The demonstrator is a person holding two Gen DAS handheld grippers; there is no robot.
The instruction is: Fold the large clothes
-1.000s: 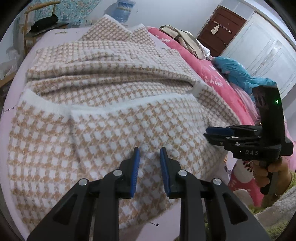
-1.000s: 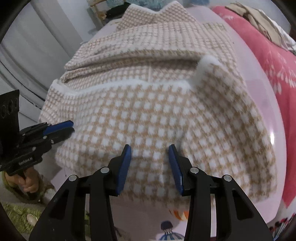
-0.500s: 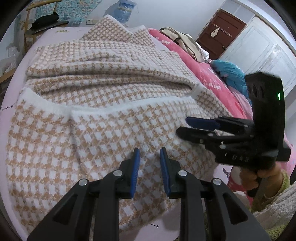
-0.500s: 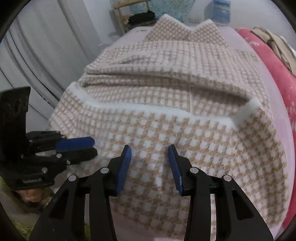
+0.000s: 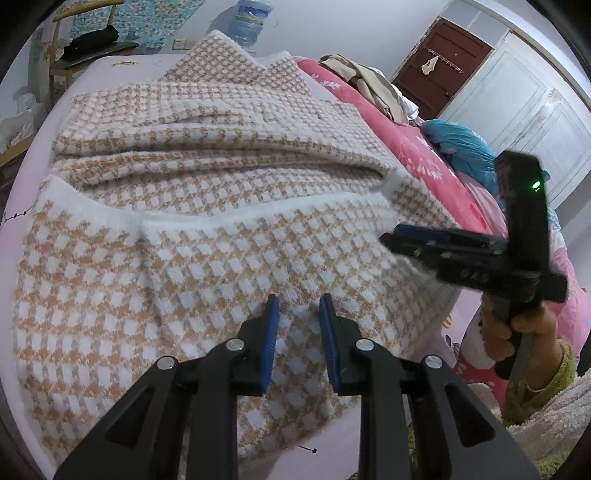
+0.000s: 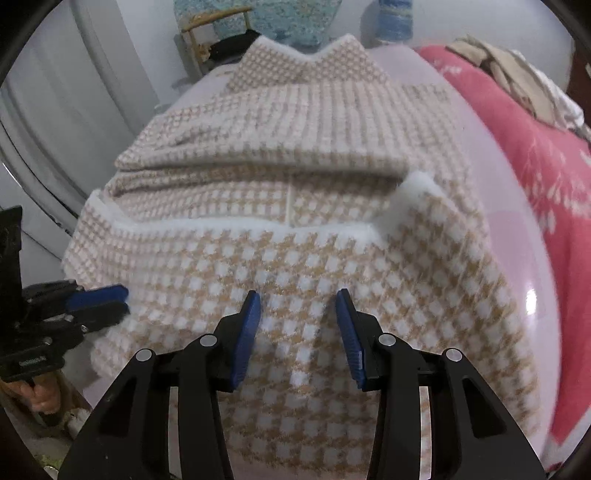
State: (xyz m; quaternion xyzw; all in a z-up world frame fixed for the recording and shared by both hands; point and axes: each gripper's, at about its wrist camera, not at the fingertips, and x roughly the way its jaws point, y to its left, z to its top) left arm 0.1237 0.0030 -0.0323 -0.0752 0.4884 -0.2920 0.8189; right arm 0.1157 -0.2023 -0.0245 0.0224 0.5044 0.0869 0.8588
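Pale lilac bedding covers the bed (image 5: 110,62), and across most of it lies the large tan-and-white checked garment (image 5: 207,236), its near part folded back so a white-trimmed edge runs from side to side over the layer beneath; its two pointed ends reach the far edge of the bed, and its near portion drapes toward the near edge. Along the bed's right edge lies a pink floral blanket (image 6: 546,155), with a heap of beige clothes (image 5: 369,81) at its far end and a blue bundle (image 5: 465,147) beside it. A wooden chair (image 5: 74,44) and a water bottle (image 5: 251,18) stand by the far wall, and a dark red door (image 5: 443,62) shows at the far right. The left gripper (image 5: 295,332) hovers over the garment's near portion, its blue-padded jaws parted with nothing between them. The right gripper (image 6: 297,328) is likewise spread apart and empty above the same near portion, closer to the garment's right side, where one white corner stands up from the fold.
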